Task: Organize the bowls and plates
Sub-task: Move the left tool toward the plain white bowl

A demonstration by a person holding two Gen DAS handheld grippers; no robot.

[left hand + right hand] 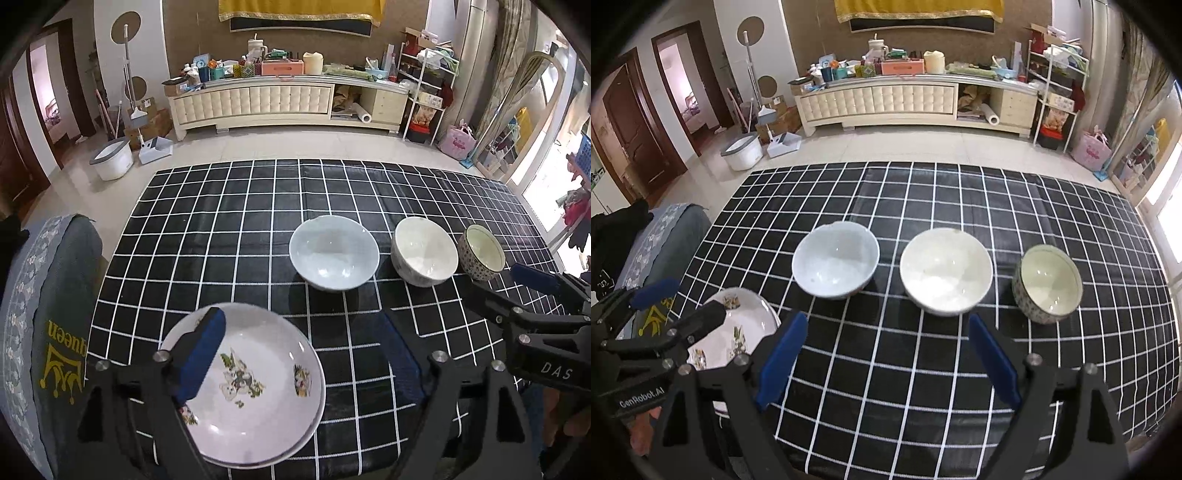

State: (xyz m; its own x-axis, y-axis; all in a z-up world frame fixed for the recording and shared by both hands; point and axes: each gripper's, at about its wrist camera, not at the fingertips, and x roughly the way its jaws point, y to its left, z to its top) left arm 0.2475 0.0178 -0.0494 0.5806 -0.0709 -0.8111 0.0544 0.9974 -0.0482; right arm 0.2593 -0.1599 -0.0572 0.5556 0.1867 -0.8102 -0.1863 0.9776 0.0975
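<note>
- Your left gripper (303,354) is spread wide and holds nothing; its left pad hangs over the near-left part of the flowered plate (258,384), its right pad over bare cloth to the plate's right.
- The plate lies flat at the near-left corner of the checked tablecloth (229,229), just under and slightly left of that gripper, so the left hand is plainly the nearer one to it.
- Your right gripper (888,358) is also spread and empty, held low over the near middle of the cloth with both pads pointing far.
- Three bowls stand upright in a row running left to right, farther out than the plate: the pale blue bowl (835,258) at left, the white bowl (946,269) in the middle, the patterned bowl (1048,282) at right. None touches another.
- The white bowl lies almost straight ahead of the right gripper, between the lines of its pads; the blue bowl sits ahead and left, the patterned one ahead and right.
- The coming move, as I judge it, turns on that row: the right hand is nearer to all three bowls, and a short reach forward would bring one pad inside the white bowl's near rim and one outside.
- Both grippers sit level and side by side, well apart from each other.
- A grey cushioned seat (48,295) stands just left of the table's near edge.
</note>
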